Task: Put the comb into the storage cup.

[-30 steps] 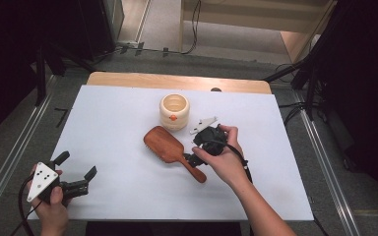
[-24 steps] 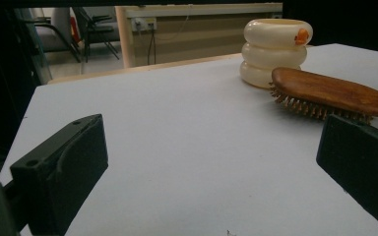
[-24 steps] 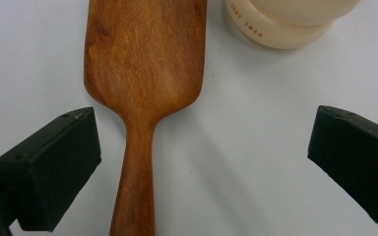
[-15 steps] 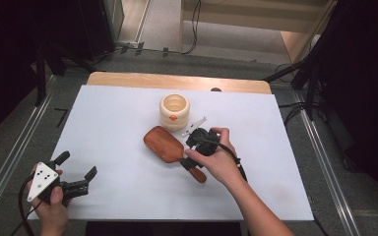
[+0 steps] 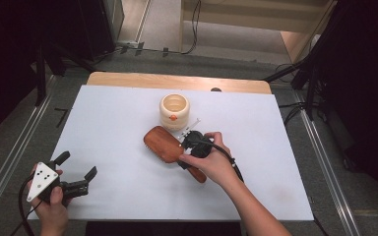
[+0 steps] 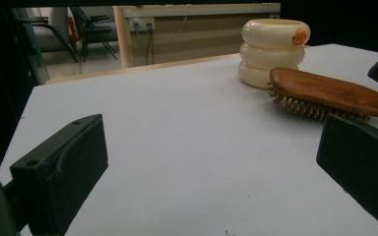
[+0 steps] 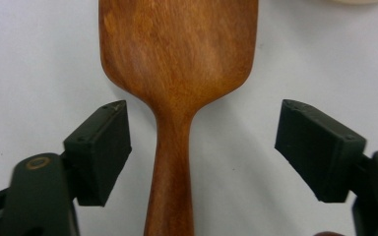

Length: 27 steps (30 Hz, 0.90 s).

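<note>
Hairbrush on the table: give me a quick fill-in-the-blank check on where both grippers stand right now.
1. The right gripper has its fingers open on either side of the hairbrush at its ____.
2. The hairbrush lies with its bristles facing ____.
3. The left gripper is open and holds ____.
4. Just beyond the brush stands a cream ____.

Missing words: handle; down; nothing; cup

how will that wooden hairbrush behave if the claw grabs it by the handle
The wooden hairbrush looks rigid, so it should not flex. Its paddle head is much broader than the narrow handle between the open right claw, so it may droop head-down. The polished wood could be a little slippery.
</note>
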{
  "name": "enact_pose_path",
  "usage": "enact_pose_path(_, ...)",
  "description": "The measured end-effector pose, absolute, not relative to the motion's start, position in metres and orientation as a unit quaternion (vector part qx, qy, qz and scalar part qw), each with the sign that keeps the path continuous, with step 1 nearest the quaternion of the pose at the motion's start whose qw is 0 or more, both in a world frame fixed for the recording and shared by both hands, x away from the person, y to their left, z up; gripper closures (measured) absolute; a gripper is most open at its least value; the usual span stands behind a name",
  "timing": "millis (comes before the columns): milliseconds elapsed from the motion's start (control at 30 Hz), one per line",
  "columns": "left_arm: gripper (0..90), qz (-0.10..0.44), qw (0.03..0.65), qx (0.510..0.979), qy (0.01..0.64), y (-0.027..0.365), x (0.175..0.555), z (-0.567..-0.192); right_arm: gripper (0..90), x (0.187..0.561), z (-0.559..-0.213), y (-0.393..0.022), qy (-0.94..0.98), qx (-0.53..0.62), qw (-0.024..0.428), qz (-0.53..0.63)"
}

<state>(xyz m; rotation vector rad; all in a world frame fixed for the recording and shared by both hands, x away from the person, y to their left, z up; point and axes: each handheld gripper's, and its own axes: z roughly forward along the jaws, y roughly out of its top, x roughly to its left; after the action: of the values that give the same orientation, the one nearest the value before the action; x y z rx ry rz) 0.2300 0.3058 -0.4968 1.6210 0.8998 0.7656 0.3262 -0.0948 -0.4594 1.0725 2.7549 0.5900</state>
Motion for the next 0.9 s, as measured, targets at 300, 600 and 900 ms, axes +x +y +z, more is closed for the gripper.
enact_pose_path(300, 0.0, 0.321, 0.538, 0.682, 0.378, 0.306, 0.23, -0.497, 45.6, 0.327, -0.467, -0.089, 0.917, 0.355, 0.038, 0.178)
enact_pose_path(600, 0.0, 0.321, 0.538, 0.682, 0.378, 0.306, 0.23, -0.497, 59.9, 0.331, -0.472, -0.085, 0.918, 0.357, 0.008, 0.172)
enact_pose_path(900, 0.0, 0.32, 0.539, 0.682, 0.377, 0.306, 0.23, -0.497, 67.1, 0.333, -0.478, -0.082, 0.914, 0.372, -0.011, 0.161)
